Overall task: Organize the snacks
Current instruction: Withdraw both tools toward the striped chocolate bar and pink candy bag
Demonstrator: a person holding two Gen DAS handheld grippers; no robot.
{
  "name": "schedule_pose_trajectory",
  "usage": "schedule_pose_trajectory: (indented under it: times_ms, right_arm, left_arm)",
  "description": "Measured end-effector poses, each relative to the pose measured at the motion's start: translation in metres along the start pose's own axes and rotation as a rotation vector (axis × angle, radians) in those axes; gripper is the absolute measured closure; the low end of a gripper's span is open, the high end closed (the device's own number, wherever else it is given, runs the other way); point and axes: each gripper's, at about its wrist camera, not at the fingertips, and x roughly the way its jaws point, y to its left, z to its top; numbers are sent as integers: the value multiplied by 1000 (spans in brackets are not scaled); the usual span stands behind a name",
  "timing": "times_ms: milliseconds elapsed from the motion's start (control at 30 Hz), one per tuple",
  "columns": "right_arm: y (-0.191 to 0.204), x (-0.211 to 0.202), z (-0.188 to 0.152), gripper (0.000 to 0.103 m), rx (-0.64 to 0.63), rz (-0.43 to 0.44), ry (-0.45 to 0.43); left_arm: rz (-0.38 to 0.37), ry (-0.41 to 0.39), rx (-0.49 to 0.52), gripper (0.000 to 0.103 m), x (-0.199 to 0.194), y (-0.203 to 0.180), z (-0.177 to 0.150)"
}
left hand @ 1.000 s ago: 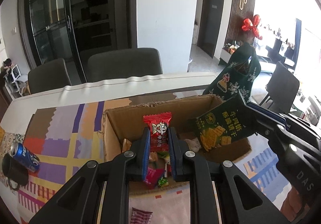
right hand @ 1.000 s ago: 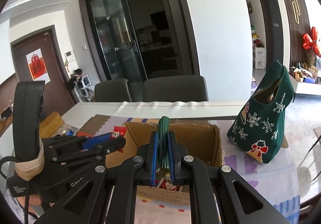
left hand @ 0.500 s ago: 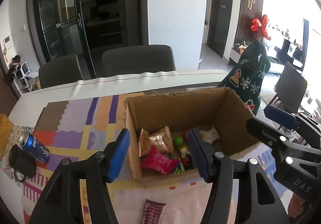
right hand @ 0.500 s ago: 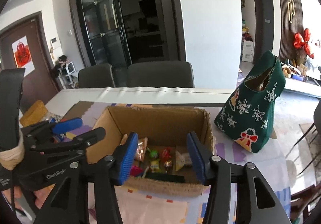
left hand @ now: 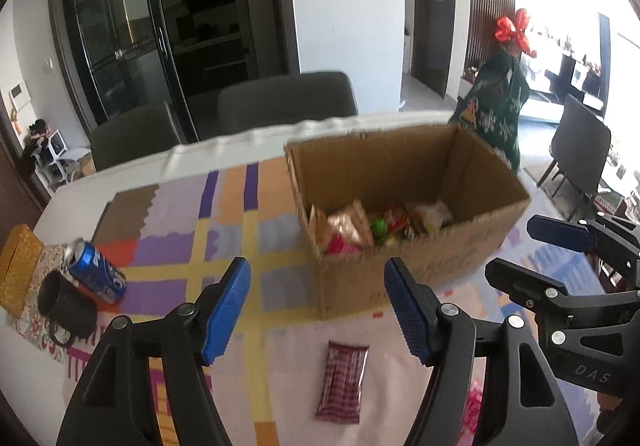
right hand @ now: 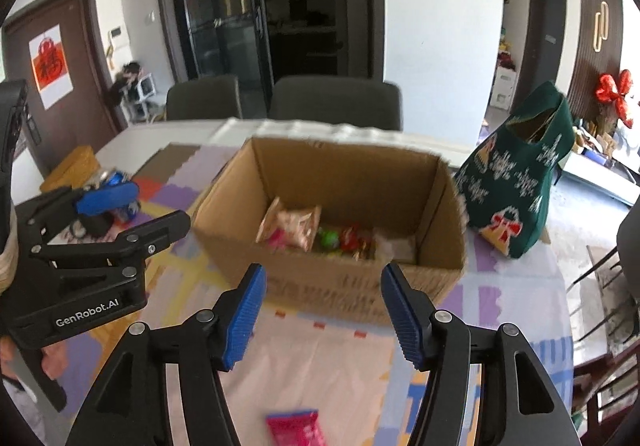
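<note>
An open cardboard box (left hand: 440, 174) (right hand: 436, 270) stands on the patterned table mat with several snack packets (left hand: 352, 226) (right hand: 292, 230) lying in its bottom. My left gripper (left hand: 316, 306) hangs in front of the box, its jaws opening, with nothing between them. A dark red checked snack packet (left hand: 342, 382) lies flat on the mat just below it. My right gripper (right hand: 322, 310) is also short of the box, jaws opening and empty. A pink packet (right hand: 296, 428) lies on the mat at the bottom edge of the right wrist view.
A blue drink can (left hand: 94, 270) and a dark mug (left hand: 66, 304) lie at the table's left side beside a yellow box (left hand: 16, 266). A green knitted bag (right hand: 520, 174) stands right of the cardboard box. Grey chairs (left hand: 288, 102) line the far side.
Both grippers let go of their packets, the red one and the green biscuit pack, over the box, opened, and drew back towards the near side of the table.
</note>
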Motion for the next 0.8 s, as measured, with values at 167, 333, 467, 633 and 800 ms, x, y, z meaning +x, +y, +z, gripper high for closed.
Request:
schedule_pose_trajectory:
  times_ms: [167, 333, 467, 633, 800]
  right_arm:
    - [12, 12, -21, 42, -22, 10, 73]
    - [21, 24, -46, 43, -54, 5, 149]
    - [25, 34, -66, 42, -76, 3, 217]
    - [26, 45, -93, 42, -76, 3, 301]
    - [26, 53, -117, 42, -69, 14, 375]
  left_arm:
    - [-12, 57, 14, 34, 12, 1, -28]
    - [-27, 109, 39, 34, 23, -1, -49]
    - [-43, 163, 70, 34, 35, -5, -67]
    - [-63, 228, 102, 34, 49, -13, -85]
    - [-75, 286, 130, 33, 63, -23, -103]
